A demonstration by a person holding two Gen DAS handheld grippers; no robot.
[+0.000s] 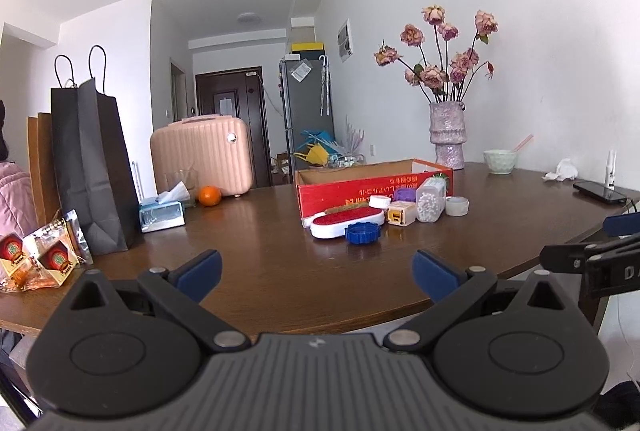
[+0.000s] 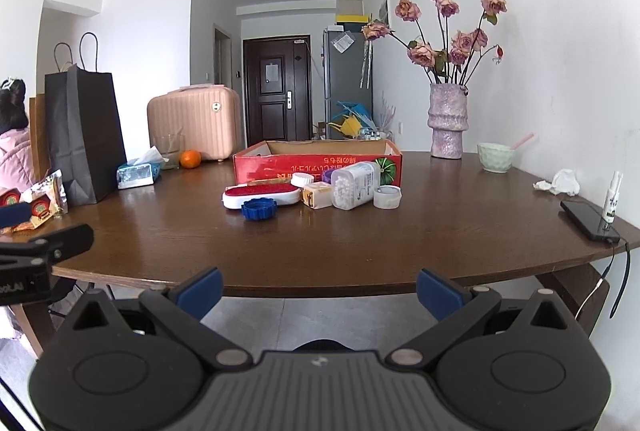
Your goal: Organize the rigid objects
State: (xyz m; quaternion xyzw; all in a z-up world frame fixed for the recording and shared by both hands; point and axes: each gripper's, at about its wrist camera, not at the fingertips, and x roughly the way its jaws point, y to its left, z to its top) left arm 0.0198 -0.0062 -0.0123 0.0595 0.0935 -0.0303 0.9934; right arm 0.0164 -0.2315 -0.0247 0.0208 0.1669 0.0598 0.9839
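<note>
I'm seeing the clutter sitting well ahead of both open tongs: a white brush with a red pad (image 2: pixel 262 197) lying flat, a blue ridged lid (image 2: pixel 259 209) touching its near edge, a cream cube (image 2: pixel 317 195), a tipped clear jar of white beads (image 2: pixel 355 185), a white ring (image 2: pixel 387 197), all fronting the red cardboard box (image 2: pixel 316 161).

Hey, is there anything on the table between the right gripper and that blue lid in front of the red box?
Nothing visible. The right gripper is open, short of the table edge, and only bare wood lies before the blue lid.
</note>
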